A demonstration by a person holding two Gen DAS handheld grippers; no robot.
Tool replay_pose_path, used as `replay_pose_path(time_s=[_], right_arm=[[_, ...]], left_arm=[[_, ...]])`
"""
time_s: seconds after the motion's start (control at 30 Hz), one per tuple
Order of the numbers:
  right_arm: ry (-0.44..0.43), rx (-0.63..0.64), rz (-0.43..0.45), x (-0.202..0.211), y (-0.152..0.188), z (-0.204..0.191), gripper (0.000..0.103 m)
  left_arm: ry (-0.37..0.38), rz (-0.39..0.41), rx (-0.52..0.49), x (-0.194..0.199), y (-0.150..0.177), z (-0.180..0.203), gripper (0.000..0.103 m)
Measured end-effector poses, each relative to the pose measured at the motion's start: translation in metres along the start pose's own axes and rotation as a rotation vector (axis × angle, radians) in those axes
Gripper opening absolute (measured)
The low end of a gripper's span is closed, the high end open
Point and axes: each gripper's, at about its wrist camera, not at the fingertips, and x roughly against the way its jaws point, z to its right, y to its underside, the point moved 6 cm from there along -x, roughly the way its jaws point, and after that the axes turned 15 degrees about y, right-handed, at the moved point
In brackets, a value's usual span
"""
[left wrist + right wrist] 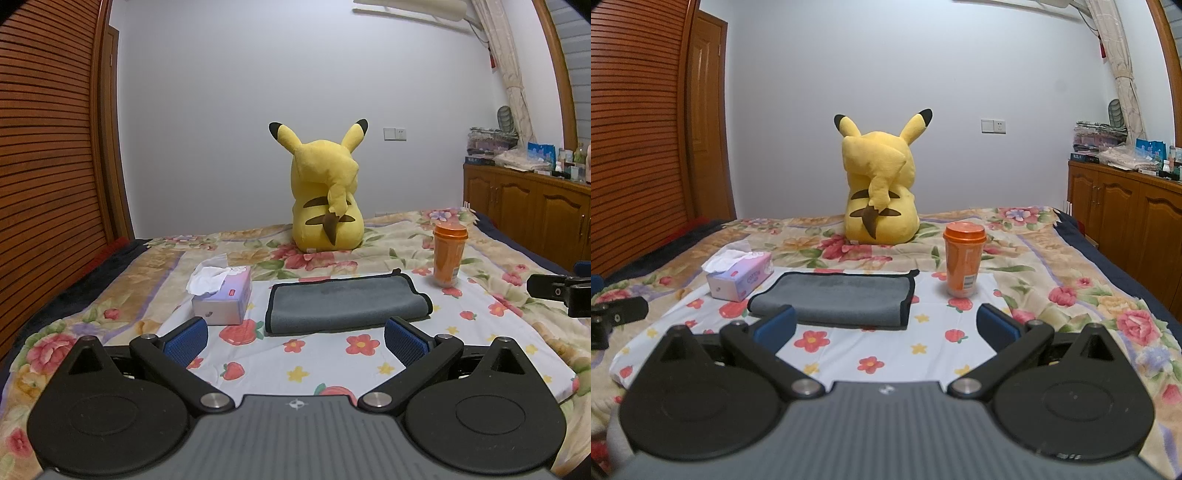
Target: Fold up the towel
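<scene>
Home bedroom: floral-quilted bed [406, 236], plush toy [325, 192], wooden wardrobe [44, 147].

- Your left gripper [295, 341] hangs with jaws spread wide over bare sheet [325, 363], just short of the towel [345, 301]; nothing lies between them.
- The tissue box [223, 297] sits just beside the towel's left edge and narrows that side.
- The cup [448, 256] stands upright near the towel's far right corner, apart from it.
- The plush [327, 201] blocks the far side, well behind the towel.
- Your right gripper [886, 326], also spread wide, has open sheet [905, 354] ahead, with the cup [963, 264] standing ahead to its right.
</scene>
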Motion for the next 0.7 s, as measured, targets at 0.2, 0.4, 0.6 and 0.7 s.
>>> replay_pose_path(time_s=[0.2,0.4,0.6,0.7], right_arm=[[0.0,-0.001,-0.001,0.0,0.0,0.0,0.103],[-0.001,-0.001,0.0,0.0,0.0,0.0,0.103],[0.0,-0.001,0.0,0.0,0.0,0.0,0.103],[0.0,0.0,0.0,0.0,0.0,0.0,0.103]], left_arm=[[0.003,-0.002,0.006,0.0,0.001,0.0,0.103],[0.001,-0.006,0.011,0.001,0.007,-0.005,0.103],[-0.001,-0.005,0.017,0.0,0.008,-0.007,0.103],[-0.002,-0.006,0.019,0.0,0.009,-0.008,0.103]])
